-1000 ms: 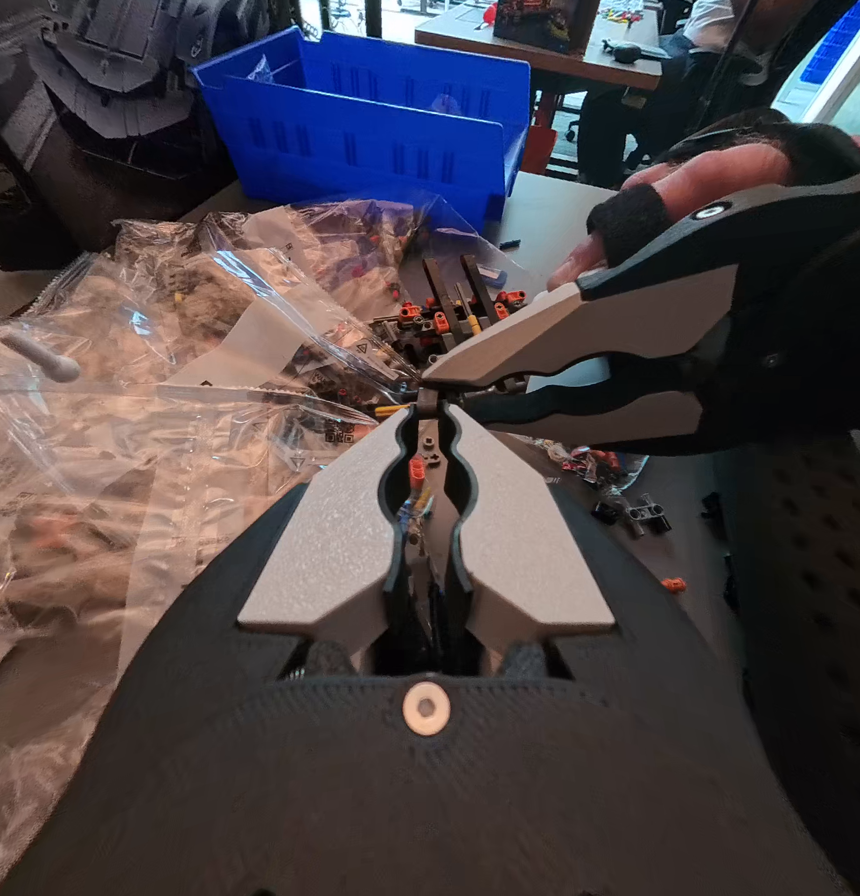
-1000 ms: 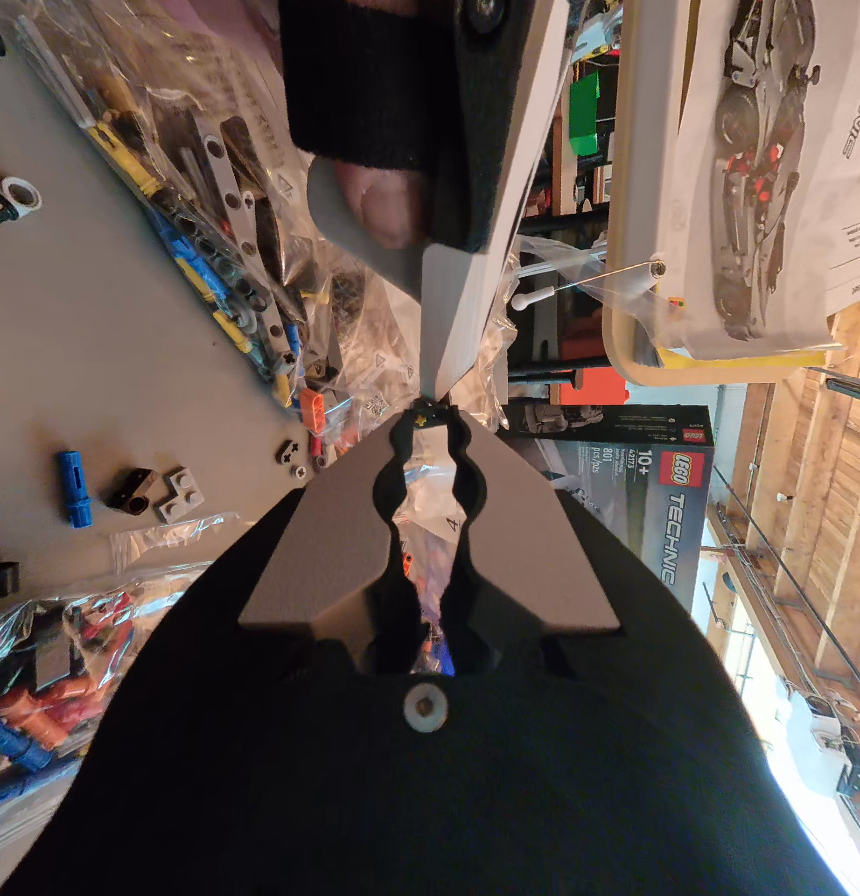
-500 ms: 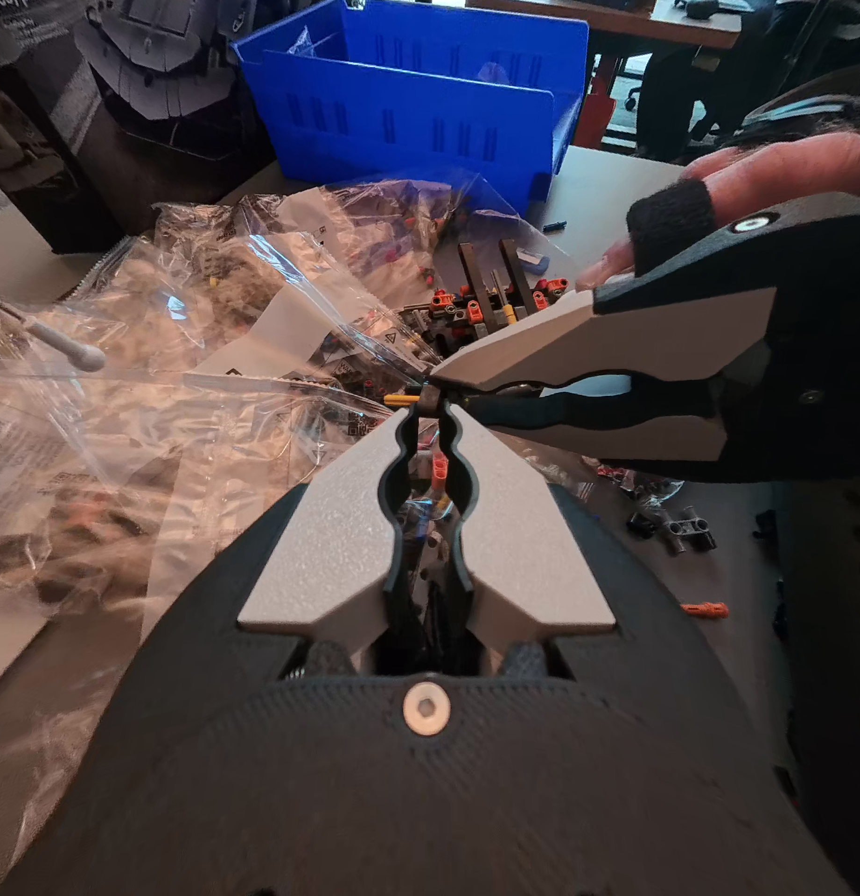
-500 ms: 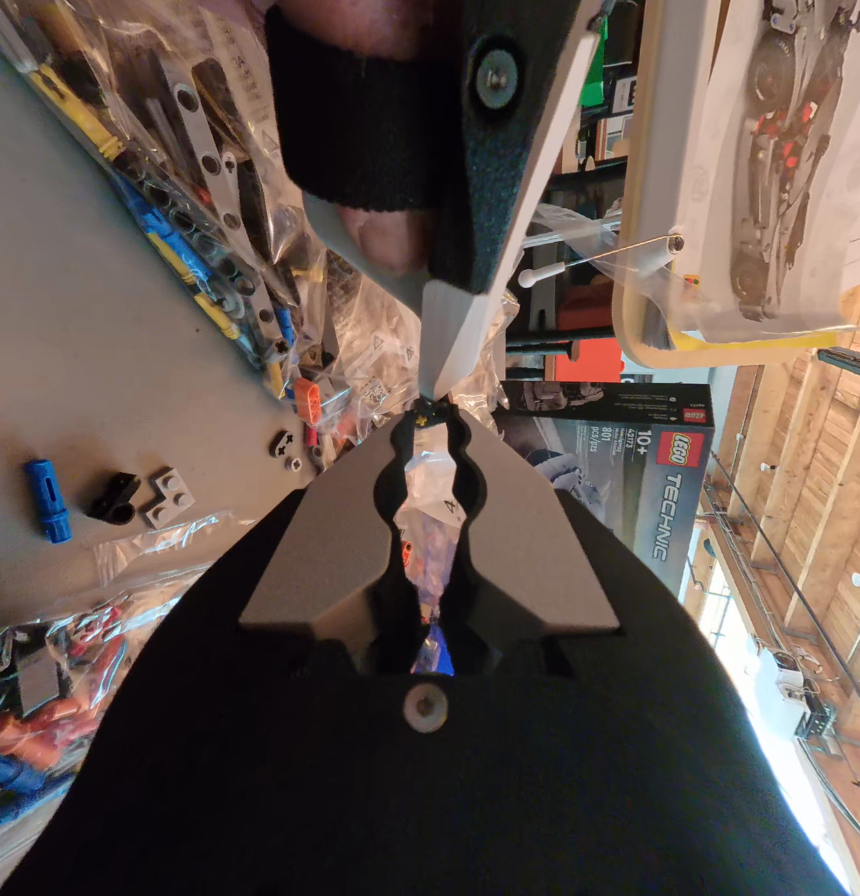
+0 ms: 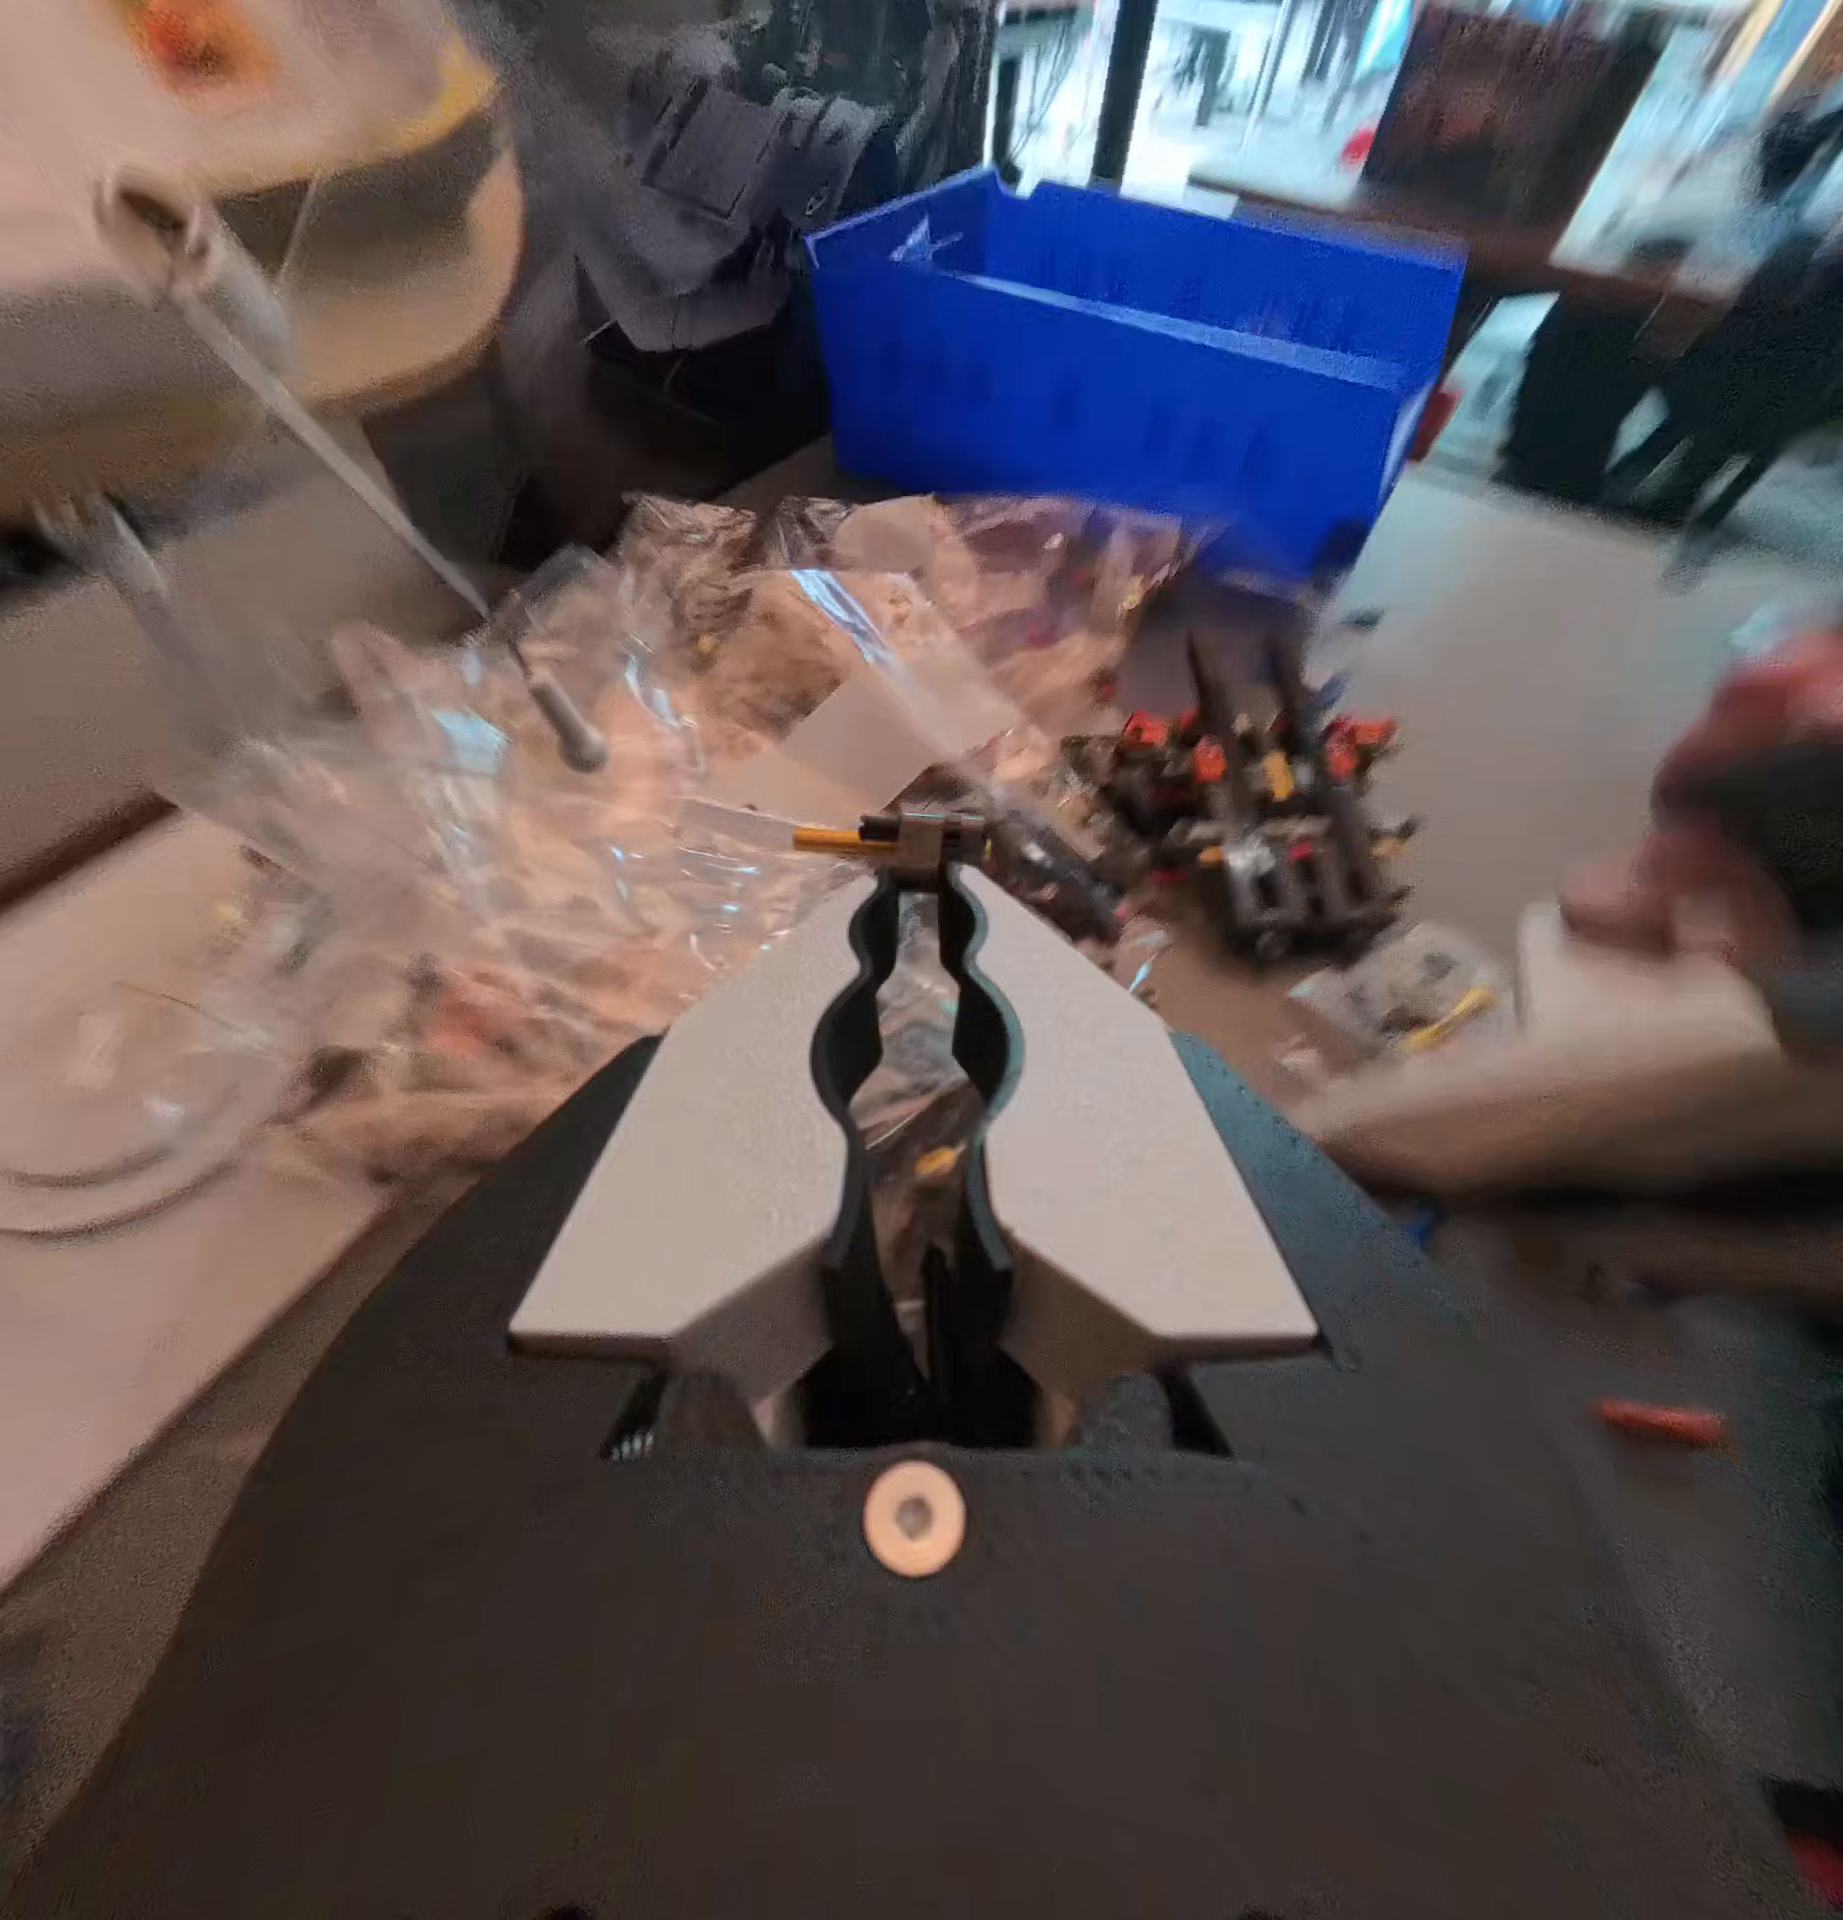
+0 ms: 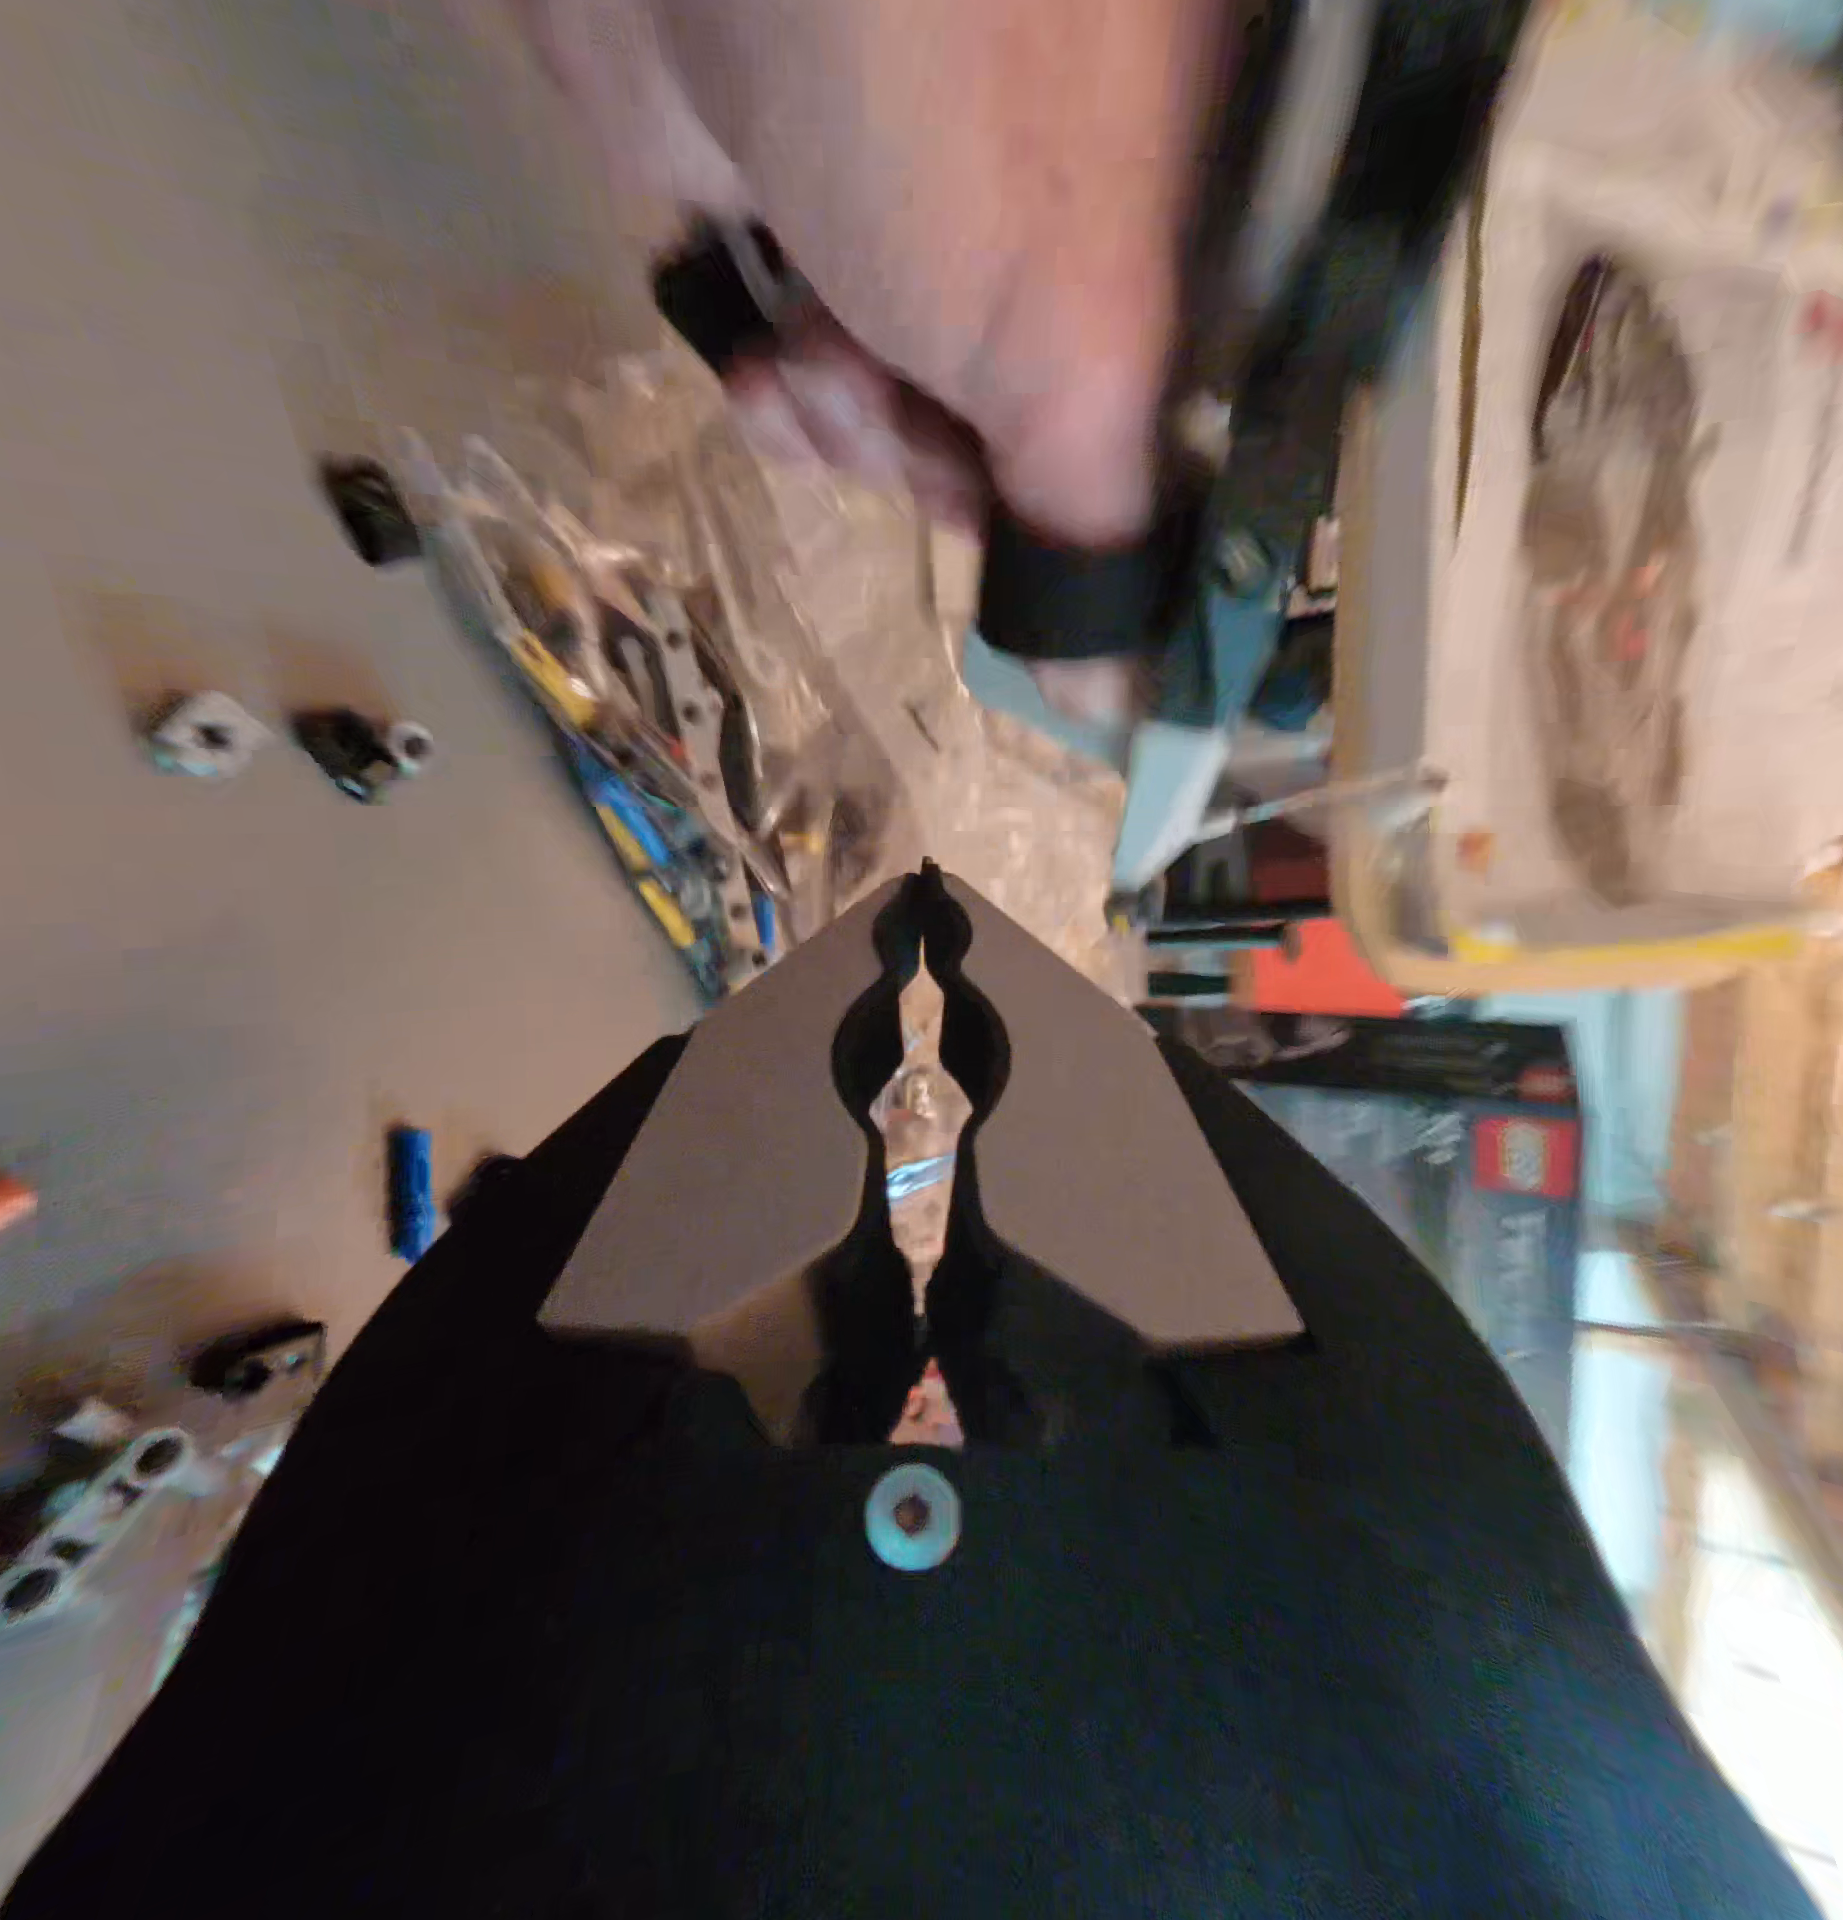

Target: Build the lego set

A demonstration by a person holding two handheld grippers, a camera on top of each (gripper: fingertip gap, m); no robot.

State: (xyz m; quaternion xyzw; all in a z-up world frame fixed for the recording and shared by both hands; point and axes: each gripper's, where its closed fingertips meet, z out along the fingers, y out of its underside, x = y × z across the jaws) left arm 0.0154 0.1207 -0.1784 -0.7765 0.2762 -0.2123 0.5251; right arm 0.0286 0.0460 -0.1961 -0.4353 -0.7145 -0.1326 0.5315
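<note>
While our left gripper (image 5: 919, 868) pinches a small grey connector with yellow axle (image 5: 901, 837) above the parts bags (image 5: 543, 883), our right gripper (image 6: 924, 883) sits closed, empty; sub-assembly step, we judge; next needs aligning onto the chassis (image 5: 1249, 810).

No writing reads clearly; both views are blurred. The dark set box (image 6: 1436, 1174) at far right bears a red logo patch and smeared print.
</note>
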